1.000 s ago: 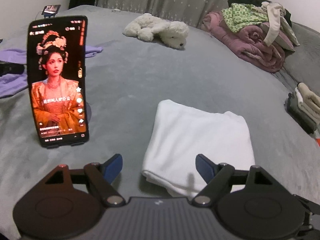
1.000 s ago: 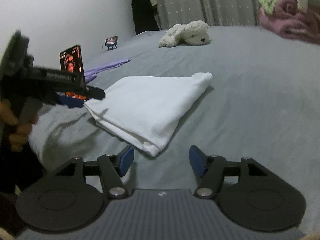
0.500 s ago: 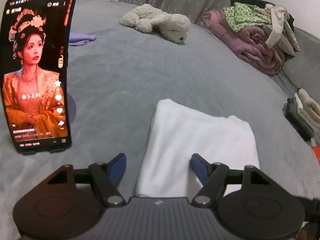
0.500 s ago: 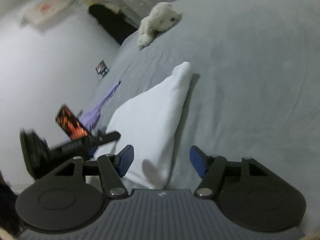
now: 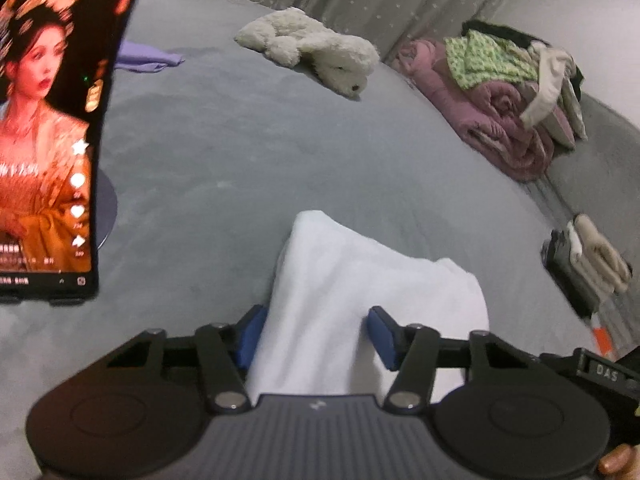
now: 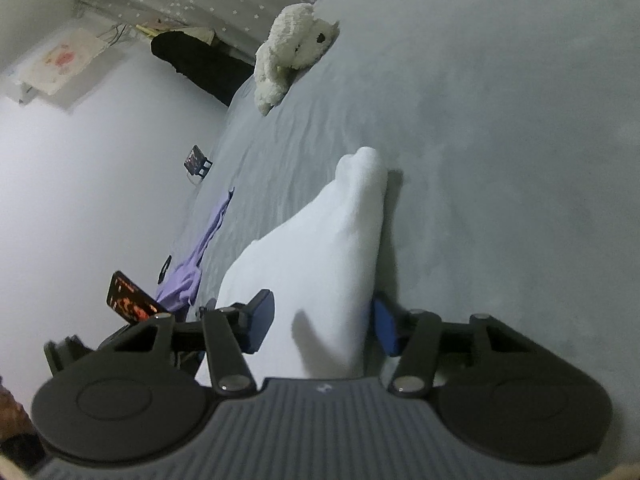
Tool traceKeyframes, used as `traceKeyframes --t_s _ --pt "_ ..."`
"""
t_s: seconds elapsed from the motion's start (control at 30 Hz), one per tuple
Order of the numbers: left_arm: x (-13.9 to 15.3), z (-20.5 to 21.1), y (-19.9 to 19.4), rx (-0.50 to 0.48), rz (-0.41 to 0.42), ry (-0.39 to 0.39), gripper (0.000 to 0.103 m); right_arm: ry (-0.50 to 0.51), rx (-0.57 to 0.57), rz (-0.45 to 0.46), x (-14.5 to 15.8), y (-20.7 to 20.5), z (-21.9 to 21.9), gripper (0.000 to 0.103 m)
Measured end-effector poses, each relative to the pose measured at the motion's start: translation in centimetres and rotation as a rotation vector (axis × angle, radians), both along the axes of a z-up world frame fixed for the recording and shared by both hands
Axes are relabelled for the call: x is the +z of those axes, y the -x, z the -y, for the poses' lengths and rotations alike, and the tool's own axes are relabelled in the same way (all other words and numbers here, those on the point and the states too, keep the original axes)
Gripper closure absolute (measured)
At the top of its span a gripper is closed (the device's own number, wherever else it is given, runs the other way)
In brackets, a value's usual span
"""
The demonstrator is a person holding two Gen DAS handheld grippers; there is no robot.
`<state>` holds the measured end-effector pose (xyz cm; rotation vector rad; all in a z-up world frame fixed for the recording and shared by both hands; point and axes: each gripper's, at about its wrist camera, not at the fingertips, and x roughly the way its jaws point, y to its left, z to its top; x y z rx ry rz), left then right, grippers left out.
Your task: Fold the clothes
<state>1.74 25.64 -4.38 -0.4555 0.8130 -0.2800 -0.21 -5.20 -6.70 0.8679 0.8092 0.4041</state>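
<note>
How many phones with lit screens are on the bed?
2: a large phone propped upright beside the white folded cloth, and a small phone near the wall. Others may be hidden.

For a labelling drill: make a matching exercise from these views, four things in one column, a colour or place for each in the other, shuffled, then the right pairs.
Things:
1. folded garment
2. plush toy
3. phone
4. rolled blanket

Descriptions:
A. standing upright at the near left of the bed
B. pink, under a heap of clothes
C. white, between both grippers' closing jaws
D. cream, lying near the curtain

Pairs: 1-C, 2-D, 3-A, 4-B
</note>
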Motion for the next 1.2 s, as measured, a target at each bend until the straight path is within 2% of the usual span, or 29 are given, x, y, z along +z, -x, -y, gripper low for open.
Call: traceKeyframes --t_s 0.17,0.23,0.3,0.33,0.37,0.43,0.7,0.93,1.2 --pt "-0.7 -0.8 0.0 0.038 -0.006 0.079 0.061 -0.014 -0.017 -0.004 -0.2 -0.8 -0.1 0.05" --pt "-0.8 -0.7 0.0 0.043 -0.003 0.09 0.068 -0.004 -0.022 0.0 -0.1 -0.8 -0.3 0.053" --pt "-1.0 -0.5 -0.1 0.039 -0.006 0.113 0.083 0.023 -0.026 0.007 -0.1 -0.8 -0.5 0.062" --pt "-0.9 -0.4 0.0 0.04 -0.007 0.118 0.083 0.042 -0.028 0.007 -0.1 -0.7 -0.6 0.074" --pt "-0.9 -0.4 0.0 0.042 -0.008 0.122 0.084 0.056 -0.029 0.005 -0.1 -0.7 -0.6 0.079" --pt "-0.7 -0.3 0.0 0.046 -0.01 0.13 0.085 0.067 -0.027 0.006 0.0 -0.5 -0.5 0.081" --pt "0.1 0.0 0.2 0.054 -0.015 0.195 0.086 0.117 -0.002 0.043 1.3 -0.1 -0.5 0.083" --pt "1.1 1.3 0.4 0.018 -0.012 0.225 0.086 0.118 -0.003 0.069 3.1 0.1 0.1 0.083" --pt "1.3 3.1 0.8 -0.041 -0.044 0.281 0.086 0.133 -0.035 0.091 4.7 0.9 2.9 0.083"
